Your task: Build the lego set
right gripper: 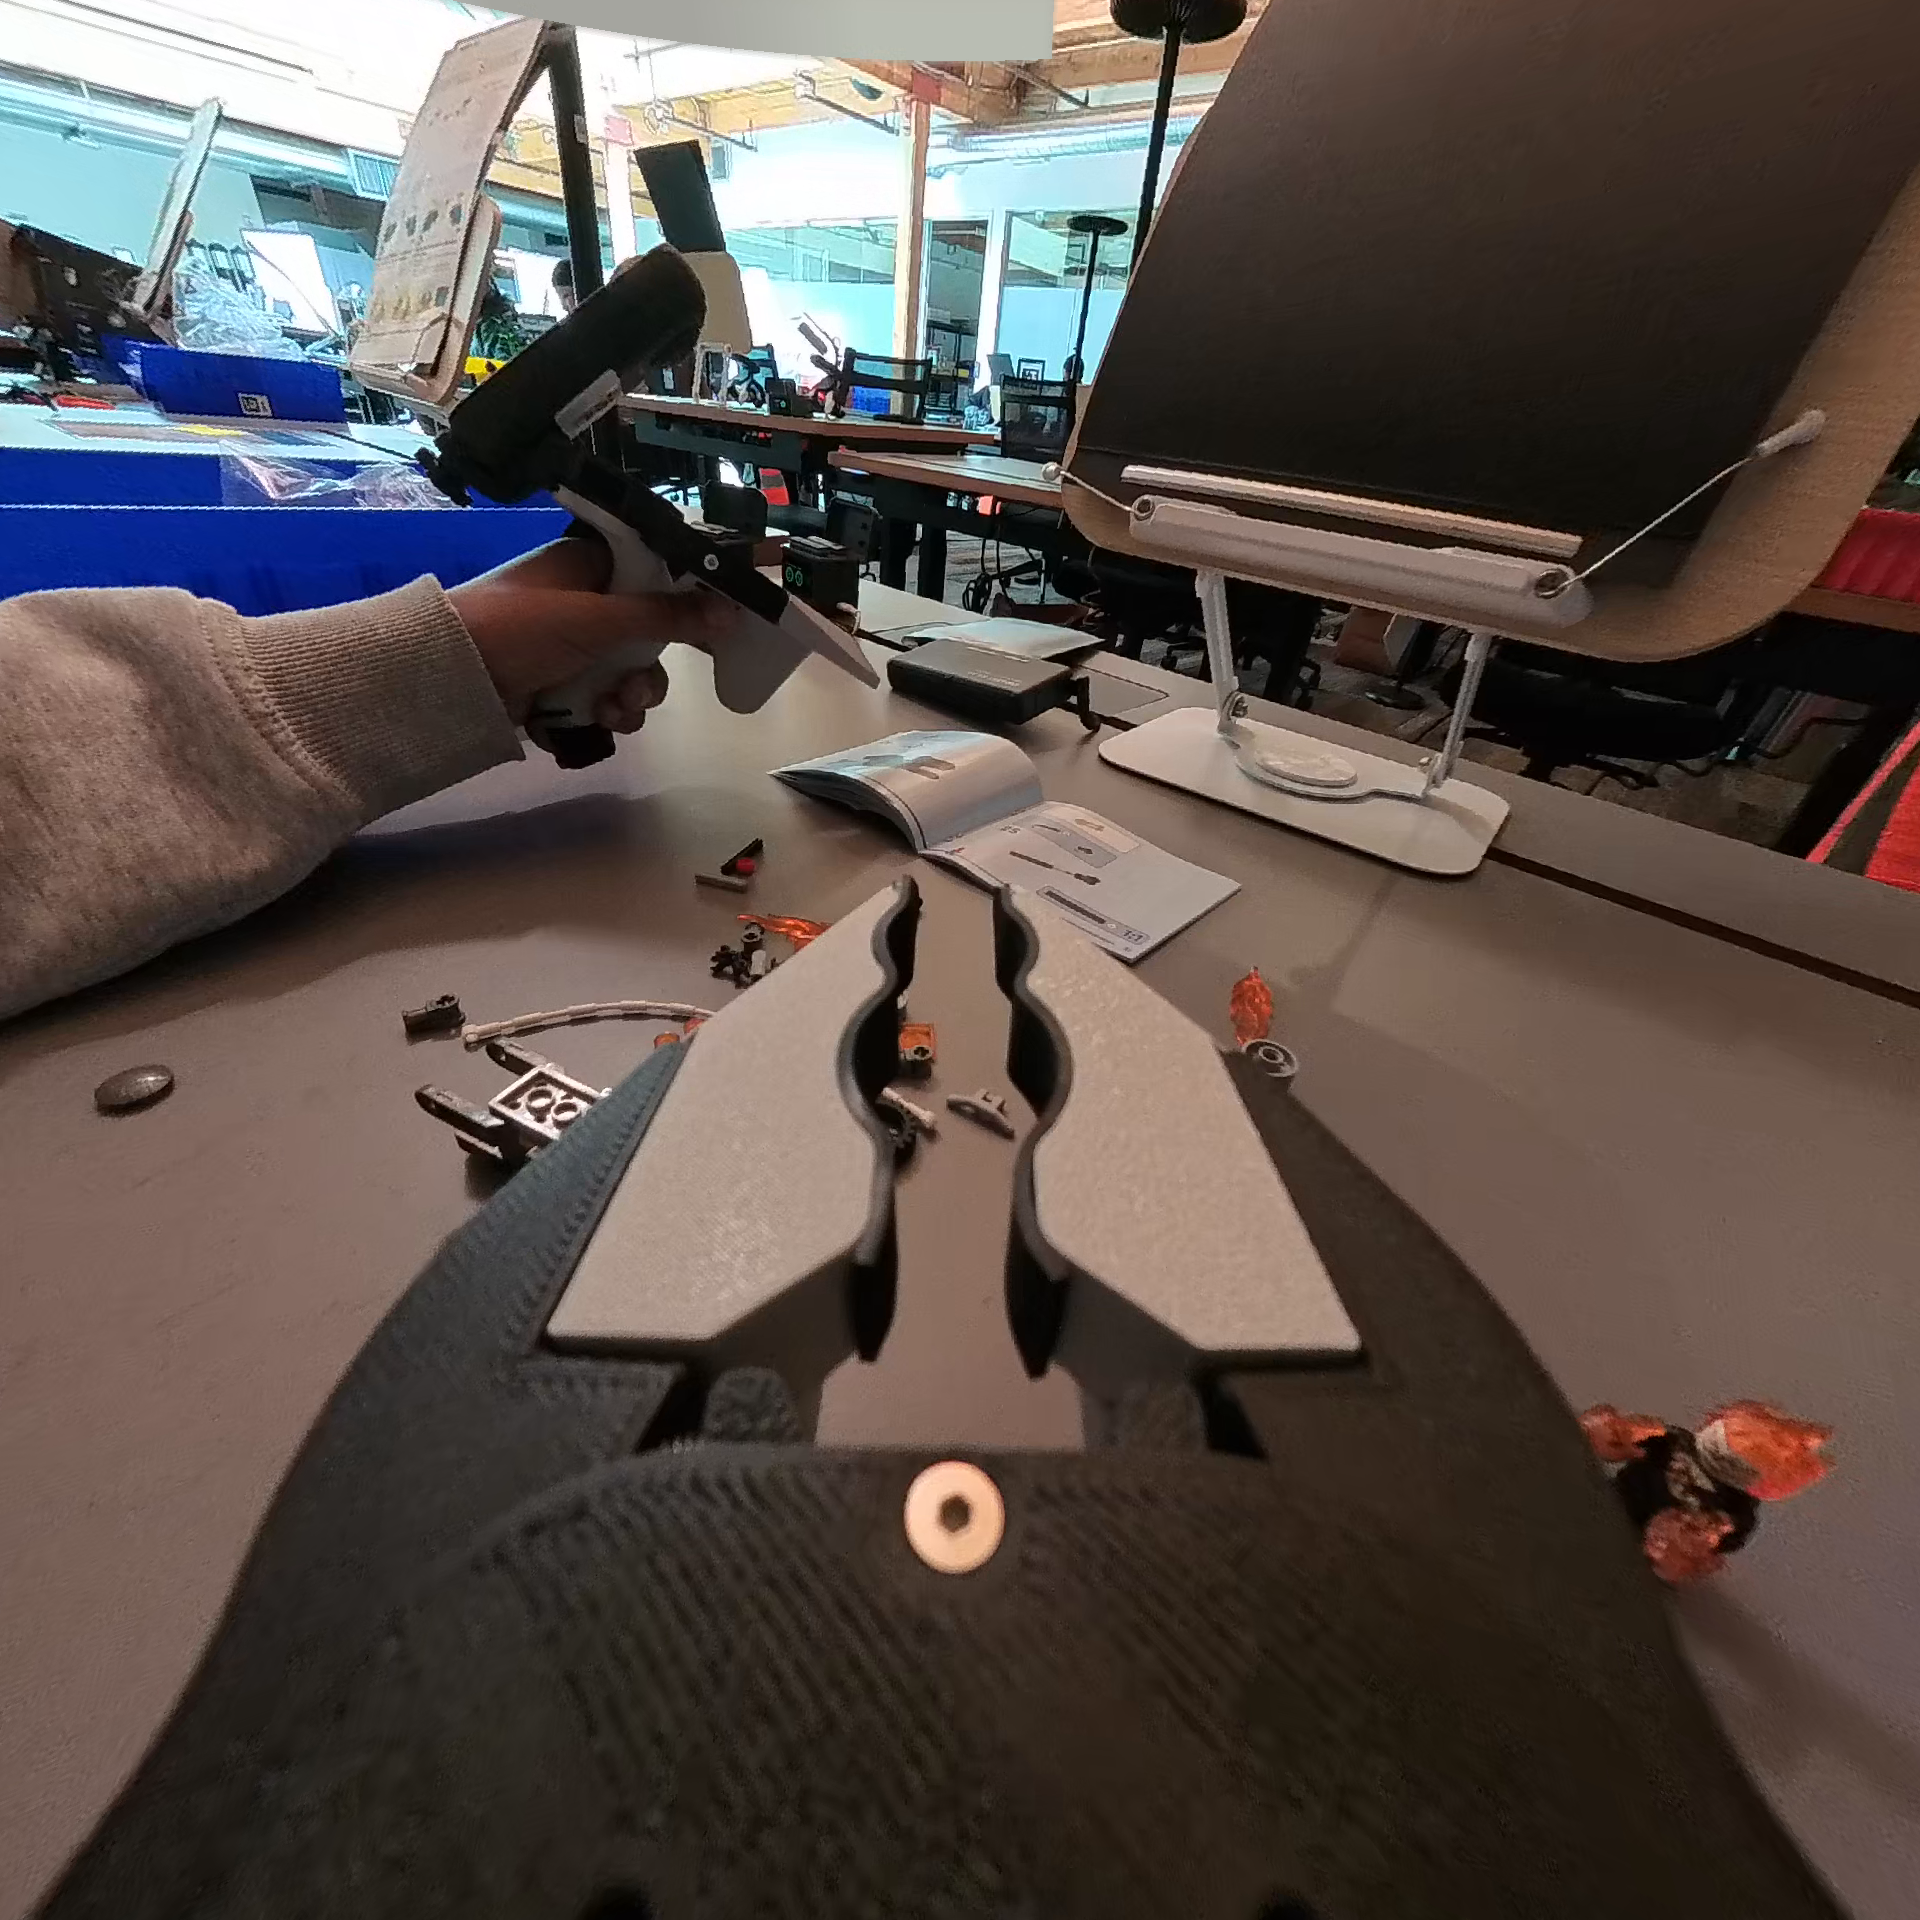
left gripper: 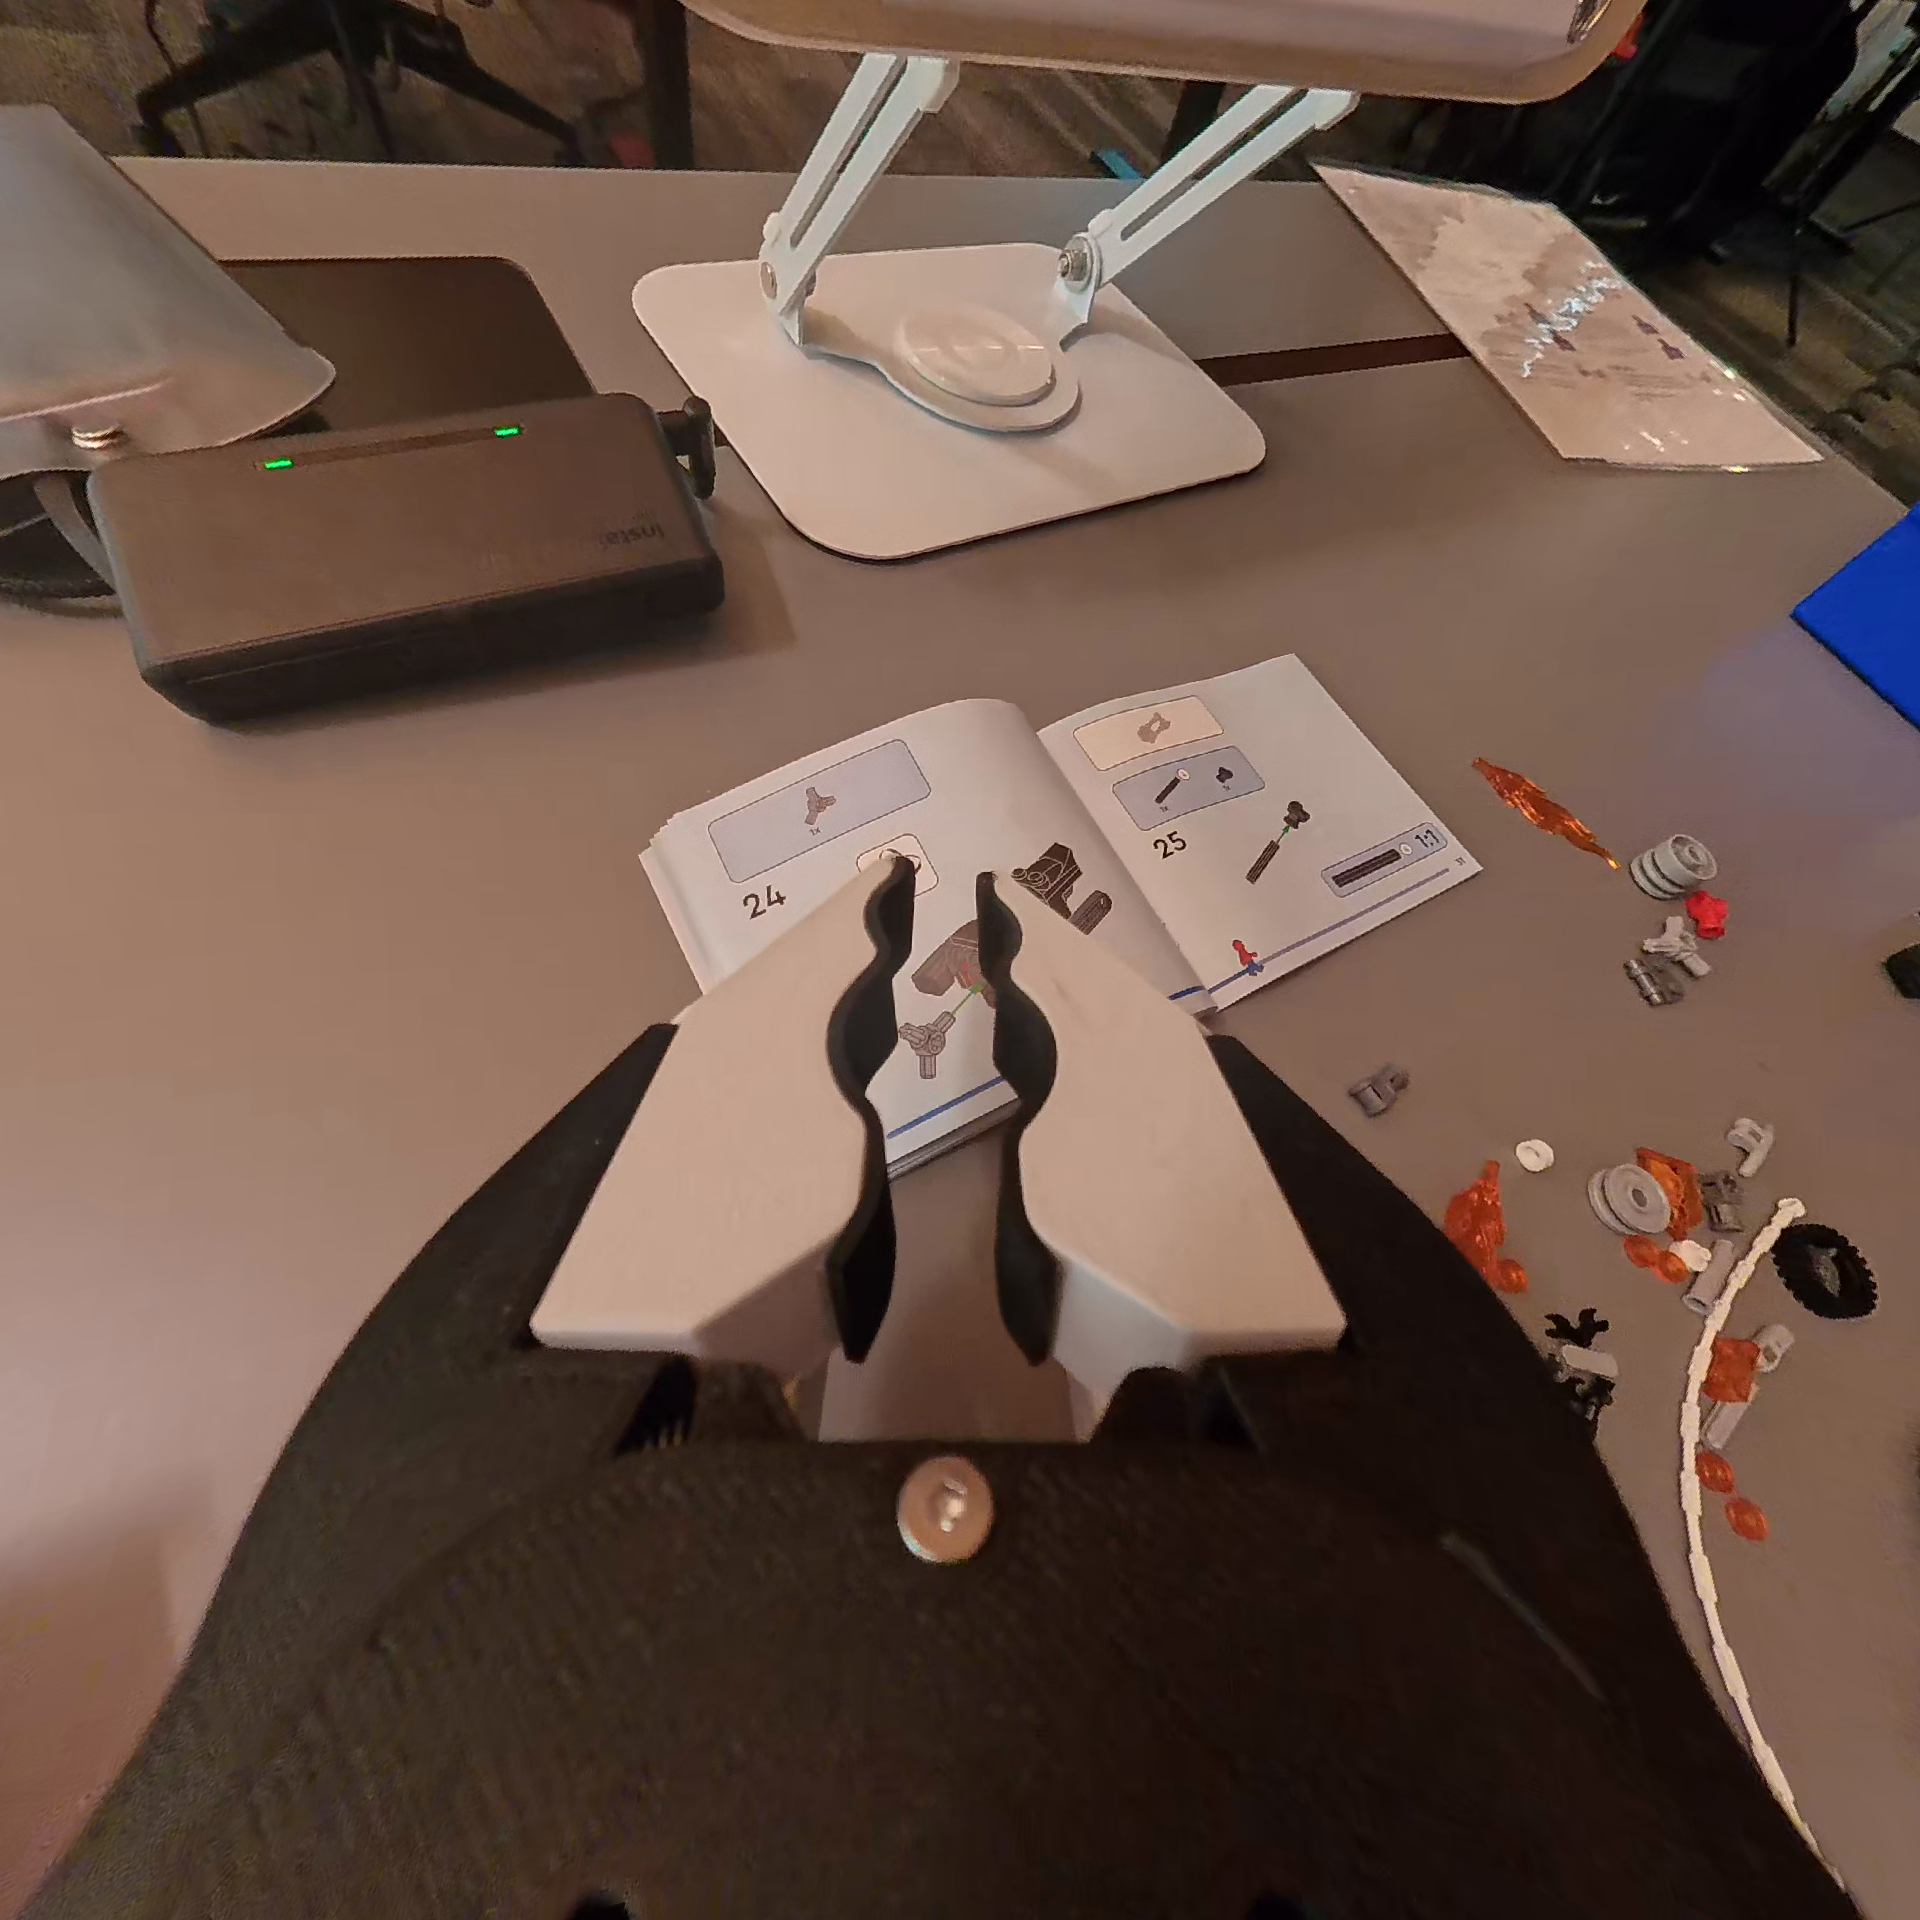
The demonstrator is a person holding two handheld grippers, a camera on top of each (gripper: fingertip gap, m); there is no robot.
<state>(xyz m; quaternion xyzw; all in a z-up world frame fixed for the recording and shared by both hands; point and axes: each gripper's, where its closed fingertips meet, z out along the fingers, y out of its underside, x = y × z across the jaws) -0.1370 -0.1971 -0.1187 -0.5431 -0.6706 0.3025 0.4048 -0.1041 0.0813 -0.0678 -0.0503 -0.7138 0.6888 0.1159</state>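
My left gripper (left gripper: 943, 878) is open and empty, held above the open instruction booklet (left gripper: 1195, 821) on the grey table. Loose lego pieces lie to its right: grey wheels (left gripper: 1671, 864), orange flame parts (left gripper: 1481, 1226), a white flexible hose (left gripper: 1714, 1382) and a black tyre (left gripper: 1823, 1270). My right gripper (right gripper: 956, 894) is open and empty, low over the table. Small grey and orange pieces (right gripper: 914, 1044) show between its fingers. A dark grey assembly (right gripper: 520, 1107) lies at its left. An orange and black flame cluster (right gripper: 1704, 1486) lies at its right. The left gripper (right gripper: 800, 639) also shows there, held in a hand.
A white tablet stand (left gripper: 935, 405) stands at the back of the table (left gripper: 364, 935), with a black box with green lights (left gripper: 416, 551) at its left. A plastic bag (left gripper: 1558, 312) lies at the back right. A person's sleeve (right gripper: 208, 769) rests on the table left. There is about 30 centimetres between the tips of the two grippers.
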